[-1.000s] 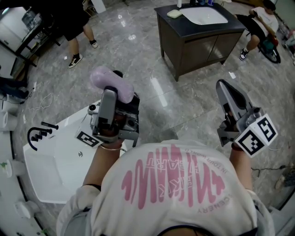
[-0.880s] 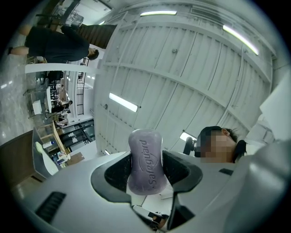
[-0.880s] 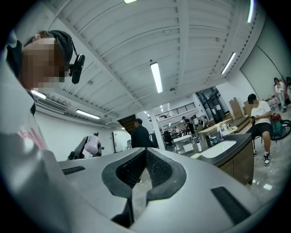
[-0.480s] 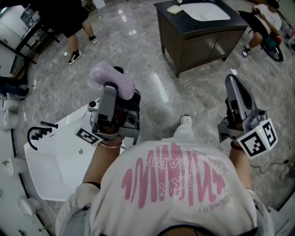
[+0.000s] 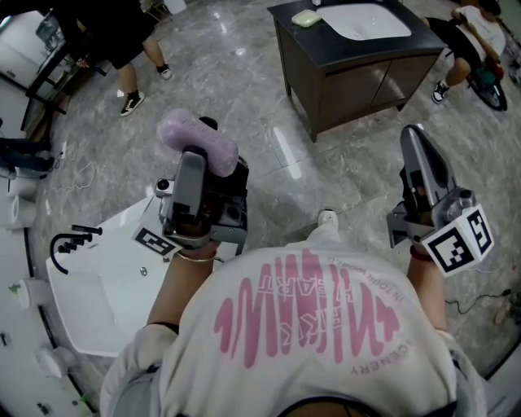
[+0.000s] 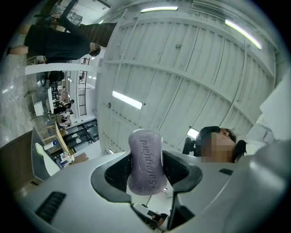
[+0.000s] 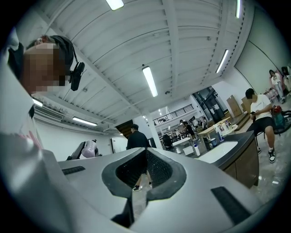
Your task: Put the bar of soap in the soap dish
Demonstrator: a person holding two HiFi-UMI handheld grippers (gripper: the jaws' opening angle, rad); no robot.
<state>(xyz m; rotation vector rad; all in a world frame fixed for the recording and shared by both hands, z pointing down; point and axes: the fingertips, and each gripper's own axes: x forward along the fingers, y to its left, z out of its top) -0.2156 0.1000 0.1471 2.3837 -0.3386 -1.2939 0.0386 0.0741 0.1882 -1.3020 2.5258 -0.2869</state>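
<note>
Two prints I can read

The bar of soap (image 6: 145, 161) I hold carries the embossed brand "Safeguard", running lengthwise along its face. My shirt (image 5: 309, 318) bears pink lettering, upside down from my head camera, and one small line seems to end in "HEART".

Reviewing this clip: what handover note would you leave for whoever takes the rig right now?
The left claw is shut on the bar of soap, held in the air.
The right claw is shut, empty.
The soap dish looks to be the pale green piece on the dark vanity across the floor.
Done: soap gripped.
Left: carry it over, set it in the dish.
</note>
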